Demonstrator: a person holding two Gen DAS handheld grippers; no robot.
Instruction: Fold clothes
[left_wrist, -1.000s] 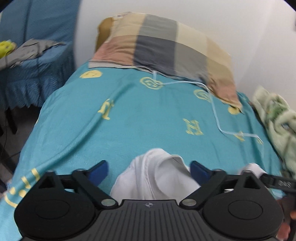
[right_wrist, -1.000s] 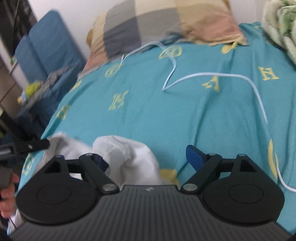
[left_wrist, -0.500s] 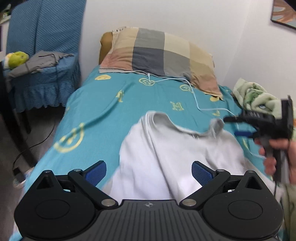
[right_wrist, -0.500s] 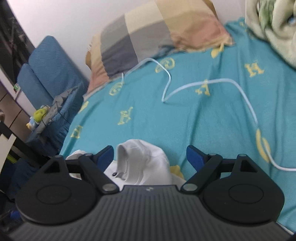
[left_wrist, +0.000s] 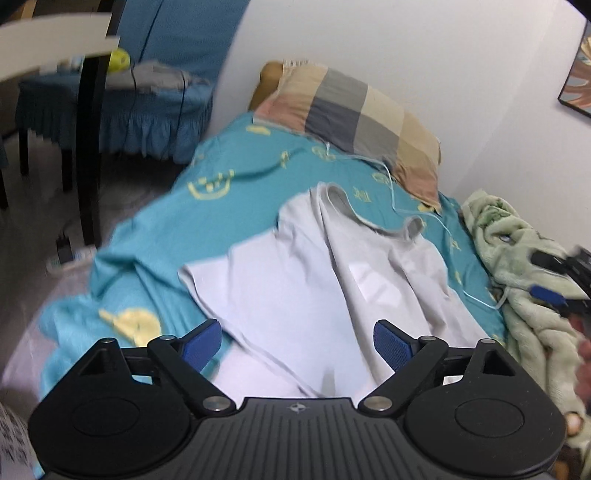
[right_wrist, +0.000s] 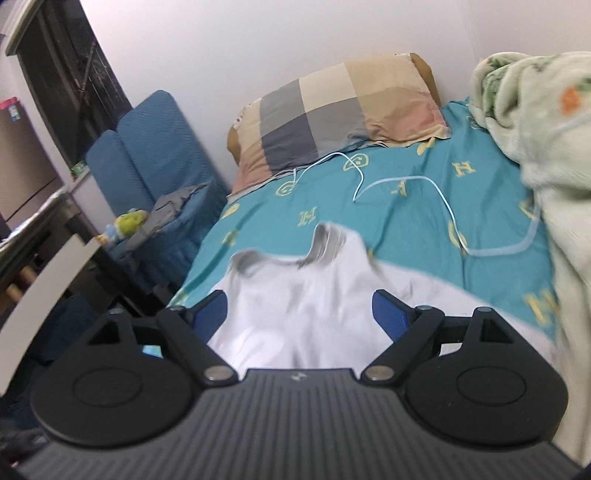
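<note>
Two wrist views show one white T-shirt (left_wrist: 317, 280) spread on a teal bedsheet (left_wrist: 155, 229).

From the left wrist, the left gripper (left_wrist: 297, 341) has its blue fingers (left_wrist: 202, 341) spread wide, holding nothing. The shirt lies ahead of and between them, collar at the far end, with long creases down its body and one sleeve fanned out beyond the left finger. Past the right finger, at the frame edge, the right gripper (left_wrist: 550, 291) hovers over a green blanket (left_wrist: 524, 258).

From the right wrist, that gripper's fingers (right_wrist: 388, 312) are also wide and empty. The shirt (right_wrist: 295, 306) sits between them, its collar just ahead; motion blur makes it hard to tell whether the cloth lies fully flat. A white cable (right_wrist: 413, 184) loops on the sheet well beyond the fingertips, near a checked pillow (right_wrist: 332, 114).

Judging from this, the shirt is laid out but not smoothed. Flattening the creases first, then pinching matching edge points, would give a straight fold.
</note>
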